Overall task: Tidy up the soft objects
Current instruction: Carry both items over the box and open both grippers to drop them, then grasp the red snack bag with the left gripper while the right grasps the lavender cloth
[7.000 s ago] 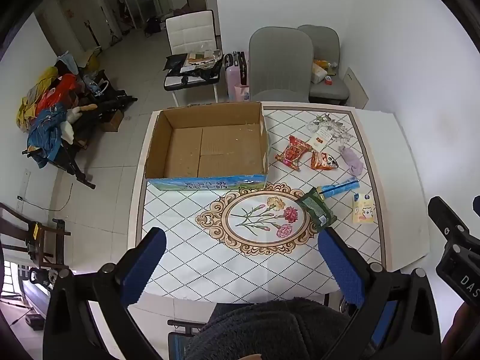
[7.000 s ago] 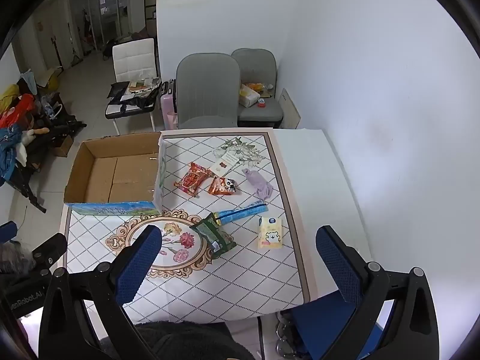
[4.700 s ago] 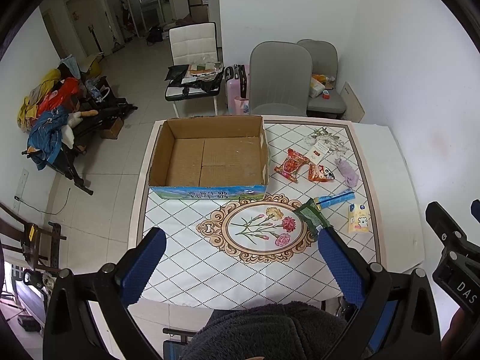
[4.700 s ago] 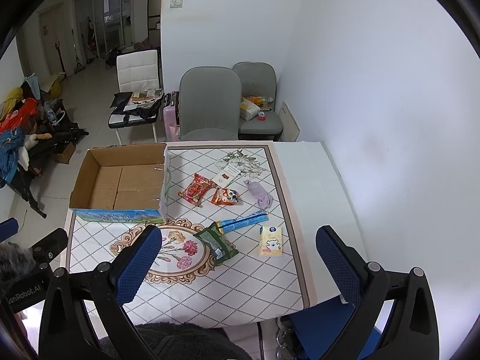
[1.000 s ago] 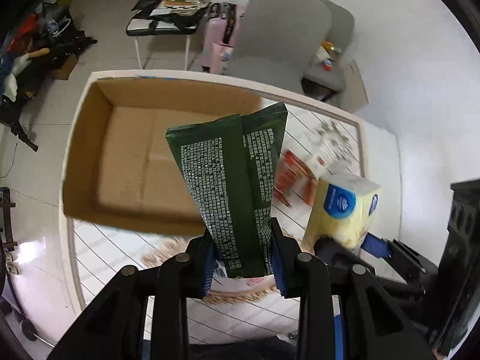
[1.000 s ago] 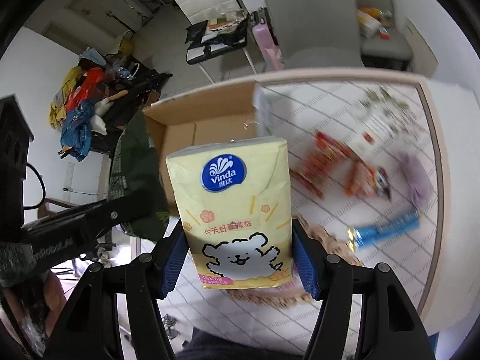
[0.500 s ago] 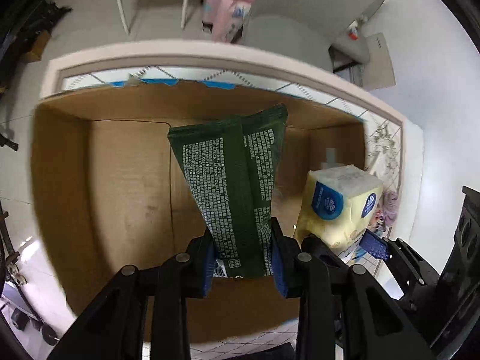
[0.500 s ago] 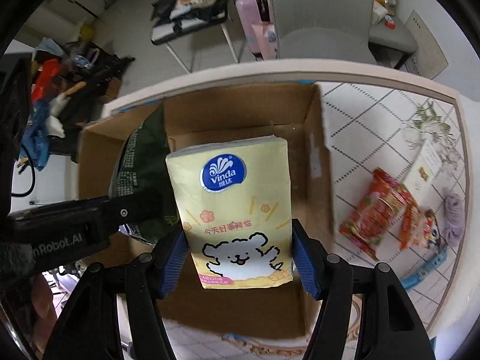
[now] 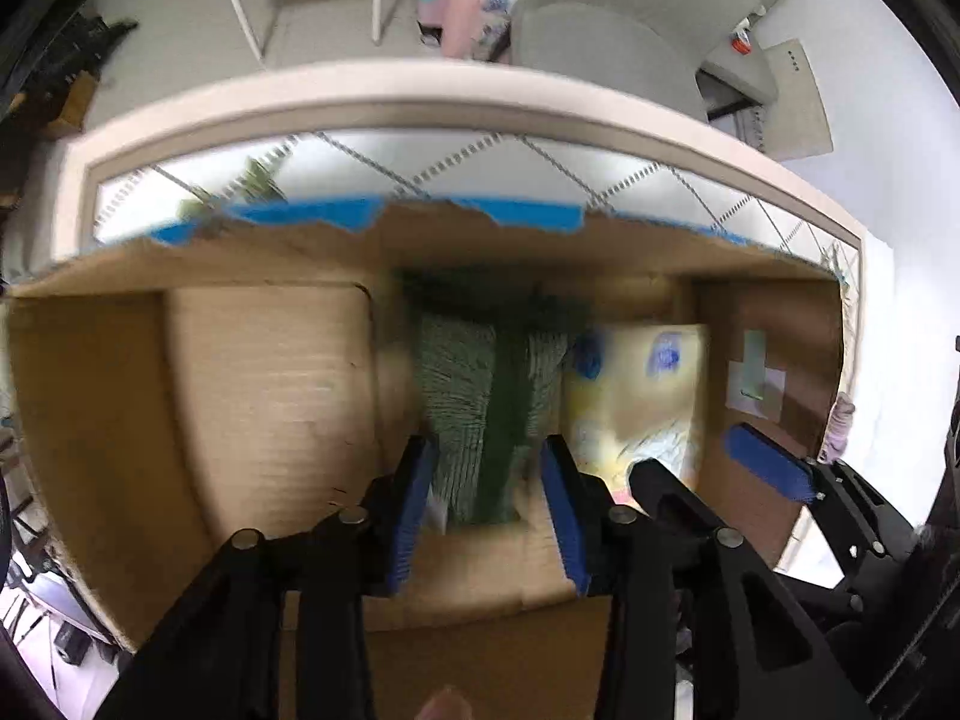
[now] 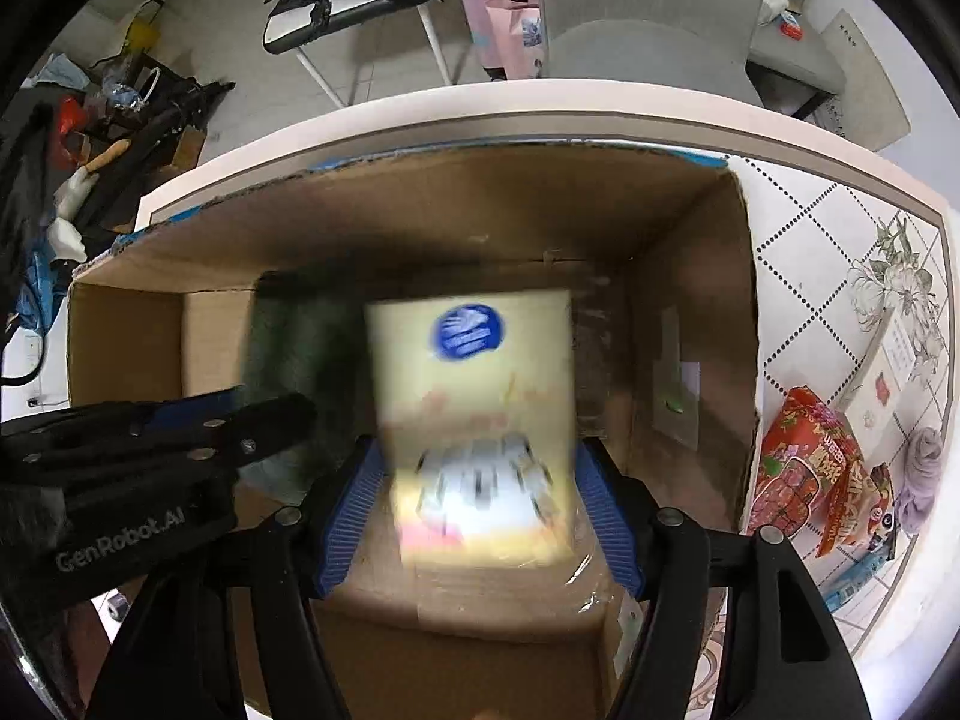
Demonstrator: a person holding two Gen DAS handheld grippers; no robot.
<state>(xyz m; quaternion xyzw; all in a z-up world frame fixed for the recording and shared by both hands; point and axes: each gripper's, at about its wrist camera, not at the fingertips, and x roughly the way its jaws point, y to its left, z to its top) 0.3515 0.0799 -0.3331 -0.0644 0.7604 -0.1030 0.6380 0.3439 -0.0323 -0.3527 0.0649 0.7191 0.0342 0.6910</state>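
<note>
Both items are at the drop-off step, right over the open cardboard box (image 10: 690, 312) on the table (image 9: 372, 96). The left gripper (image 9: 489, 504) has its blue pads spread a bit wider than the green packet (image 9: 480, 396), so it looks let go and falling, though motion blur makes that a guess. Same deal with the right gripper (image 10: 480, 516): the yellow tissue pack (image 10: 480, 420) sits smeared between pads that seem to stand just clear of its sides, so probably released too.

Both things are inside the box walls, packet on the left, tissue pack touching or just beside it on the right, toward the box's right half.

Next move, I'd say: pull both grippers up and out, then head for the red snack bags (image 10: 804, 468) and the purple cloth thing (image 10: 918, 480) on the tablecloth to the right.
</note>
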